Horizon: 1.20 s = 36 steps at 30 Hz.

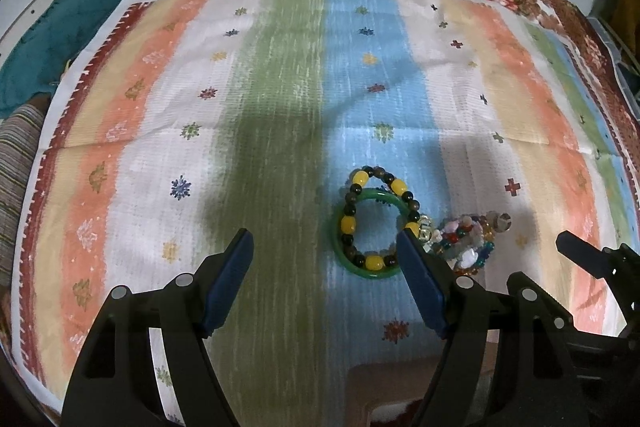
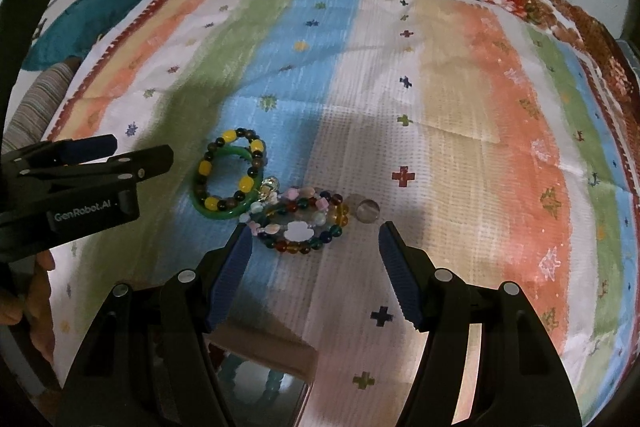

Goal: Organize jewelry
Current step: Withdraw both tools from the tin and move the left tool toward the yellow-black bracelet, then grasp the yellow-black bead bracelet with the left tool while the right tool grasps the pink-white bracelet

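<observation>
While both claws hover with jaws spread, left claw (image 1: 326, 243) just short of the smooth green bangle (image 1: 362, 269) ringed by round yellow-and-dark beads (image 1: 378, 219), right claw (image 2: 314, 233) before the glassy multicoloured bead pile (image 2: 304, 223), striped woven cloth (image 2: 460, 99) beneath.

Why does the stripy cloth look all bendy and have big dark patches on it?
Left wrist view: the fisheye lens bows the striped cloth into a dome, and a broad shadow falls beside the green bangle. Right wrist view: same bulge, shadow behind the multicoloured bead bracelet; the near edge is blurry.
</observation>
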Available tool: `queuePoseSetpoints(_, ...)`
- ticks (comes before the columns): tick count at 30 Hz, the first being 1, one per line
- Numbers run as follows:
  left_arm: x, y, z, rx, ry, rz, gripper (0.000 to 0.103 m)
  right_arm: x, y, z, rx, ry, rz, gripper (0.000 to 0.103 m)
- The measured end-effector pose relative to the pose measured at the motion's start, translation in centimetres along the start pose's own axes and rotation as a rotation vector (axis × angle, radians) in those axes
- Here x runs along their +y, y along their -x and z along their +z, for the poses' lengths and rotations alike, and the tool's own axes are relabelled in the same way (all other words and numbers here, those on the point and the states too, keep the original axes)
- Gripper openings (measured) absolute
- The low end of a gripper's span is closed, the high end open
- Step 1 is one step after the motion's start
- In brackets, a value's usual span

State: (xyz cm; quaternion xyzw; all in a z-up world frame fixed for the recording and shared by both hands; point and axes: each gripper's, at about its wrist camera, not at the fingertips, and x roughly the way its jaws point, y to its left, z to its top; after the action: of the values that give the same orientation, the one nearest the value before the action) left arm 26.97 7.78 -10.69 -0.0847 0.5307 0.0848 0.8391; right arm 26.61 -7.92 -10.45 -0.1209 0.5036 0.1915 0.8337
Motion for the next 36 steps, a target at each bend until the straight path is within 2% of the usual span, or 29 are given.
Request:
queuePoseSetpoints(17, -0.2, -3.5, 1.5, 0.037, -0.012, -0.015, 0.073, 0.2, -3.3, 1.5, 0.057, 0.04, -0.004, 0.065)
queuePoseSetpoints(25, -0.4, -4.3, 1.9, 0.026, -0.029, -0.026, 0.071, 0.3, -4.4, 2.0, 0.073, 0.047, -0.003, 0.065)
queuePoseSetpoints(27, -0.4, -4.6, 2.2, 0.029, -0.034, -0.025, 0.069, 0.4, -4.7, 2.1, 0.08, 0.05, -0.001, 0.059)
queuePoseSetpoints(32, -0.6, -5.3, 2.9, 0.046, -0.027, -0.038, 0.064, 0.3, -5.4, 2.1, 0.096, 0.047, 0.002, 0.057)
queuePoseSetpoints(36, -1.0, -6.1, 3.4, 0.066, -0.033, -0.049, 0.058, 0.3, -5.8, 2.2, 0.11, 0.042, 0.018, 0.05)
